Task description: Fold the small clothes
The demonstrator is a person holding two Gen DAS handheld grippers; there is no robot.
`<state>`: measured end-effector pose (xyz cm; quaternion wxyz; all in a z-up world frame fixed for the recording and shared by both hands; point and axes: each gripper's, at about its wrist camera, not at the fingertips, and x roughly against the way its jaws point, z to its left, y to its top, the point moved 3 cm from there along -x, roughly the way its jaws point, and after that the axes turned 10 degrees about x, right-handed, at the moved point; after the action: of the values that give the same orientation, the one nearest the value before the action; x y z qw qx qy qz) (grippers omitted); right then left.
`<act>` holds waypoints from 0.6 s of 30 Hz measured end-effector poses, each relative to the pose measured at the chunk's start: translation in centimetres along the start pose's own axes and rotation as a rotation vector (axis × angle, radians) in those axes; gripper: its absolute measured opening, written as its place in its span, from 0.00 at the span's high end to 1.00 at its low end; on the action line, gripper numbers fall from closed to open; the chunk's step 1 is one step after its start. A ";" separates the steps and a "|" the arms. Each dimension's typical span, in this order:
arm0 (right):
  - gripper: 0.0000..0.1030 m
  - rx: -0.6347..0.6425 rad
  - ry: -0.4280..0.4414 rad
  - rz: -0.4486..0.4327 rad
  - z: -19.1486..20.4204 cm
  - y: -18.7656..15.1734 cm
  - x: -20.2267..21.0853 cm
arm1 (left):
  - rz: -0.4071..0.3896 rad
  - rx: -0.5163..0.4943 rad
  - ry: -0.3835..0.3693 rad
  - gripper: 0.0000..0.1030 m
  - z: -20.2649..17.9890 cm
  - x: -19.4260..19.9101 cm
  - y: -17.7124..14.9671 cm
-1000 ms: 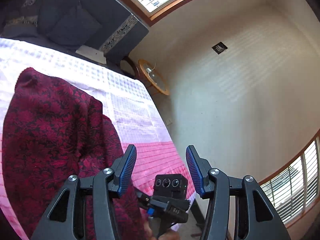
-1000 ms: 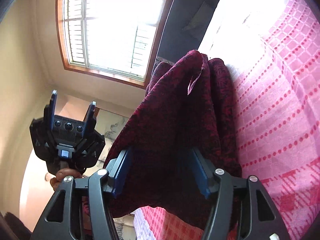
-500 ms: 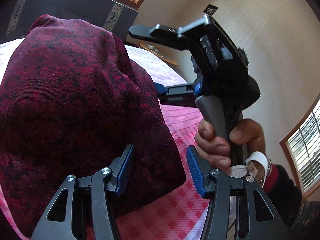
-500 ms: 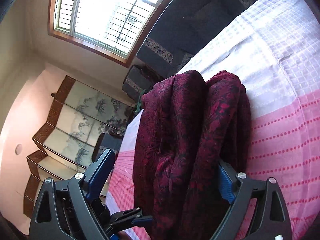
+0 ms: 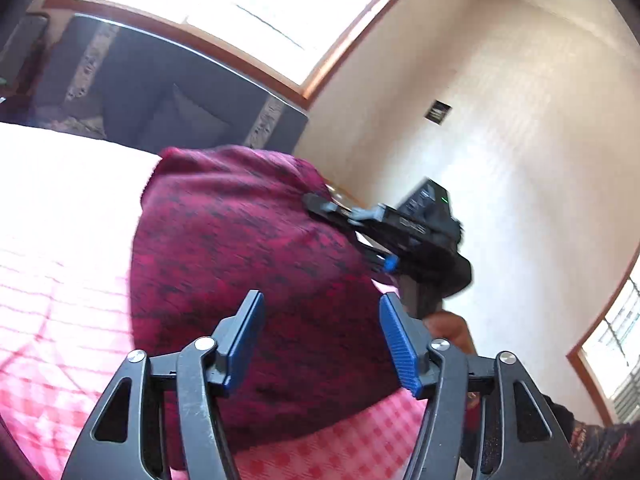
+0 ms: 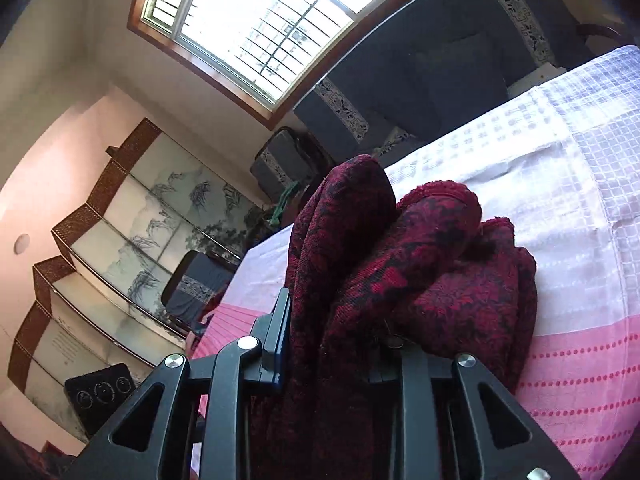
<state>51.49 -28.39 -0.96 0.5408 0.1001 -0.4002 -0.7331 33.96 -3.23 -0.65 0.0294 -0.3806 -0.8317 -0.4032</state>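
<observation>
Now, by part:
Cloth (image 6: 420, 280): dark red, lying bunched in folds on the pink and white bedspread (image 6: 580, 360), its near end lifting off it.
Right hand-held gripper (image 6: 336, 344): jaws having just been closing, now pinching the cloth's near folds, which are hiding its right finger.
Left hand-held gripper (image 5: 320, 344): jaws having just been opening, standing spread over the cloth's near edge, pads not pressing on it.
Window (image 6: 260, 20): glowing above the dark sofa (image 6: 420, 80) beyond the cloth.
</observation>
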 end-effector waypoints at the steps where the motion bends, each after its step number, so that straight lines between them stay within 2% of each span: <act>1: 0.77 -0.005 0.002 -0.010 -0.8 -0.3 0.1 | -0.003 0.001 0.047 0.37 1.1 -0.4 0.2; 4: 0.76 -0.109 -0.075 0.034 -5.3 -2.6 -0.4 | 0.075 0.047 0.098 0.37 4.0 -2.6 -0.7; 6: 0.62 -0.180 -0.092 0.060 -7.1 -4.2 0.0 | 0.082 0.044 0.092 0.37 5.2 -2.9 -1.6; 8: 0.58 -0.204 -0.087 -0.005 -7.1 -4.6 2.0 | 0.050 -0.012 0.104 0.37 5.0 -2.5 -2.6; 10: 0.50 -0.204 -0.170 -0.085 -7.0 -4.5 5.1 | 0.042 -0.064 0.122 0.36 4.6 -2.4 -3.6; 12: 0.50 -0.206 -0.124 -0.168 -6.0 -4.1 7.9 | 0.037 -0.065 0.111 0.34 4.0 -2.6 -4.4; 13: 0.50 -0.177 -0.099 -0.175 -4.9 -3.8 8.6 | 0.032 -0.055 0.099 0.32 3.7 -3.3 -4.1; 16: 0.50 -0.079 -0.119 -0.061 -2.3 -3.4 7.2 | 0.030 -0.030 0.076 0.29 4.2 -3.0 -4.1; 18: 0.50 -0.038 -0.187 0.039 -1.9 -3.4 4.8 | 0.025 -0.024 0.076 0.28 4.5 -2.8 -3.9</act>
<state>48.21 -33.15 -3.20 0.5170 0.0134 -0.4367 -0.7361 34.55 -3.31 -7.19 0.0617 -0.3756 -0.8202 -0.4270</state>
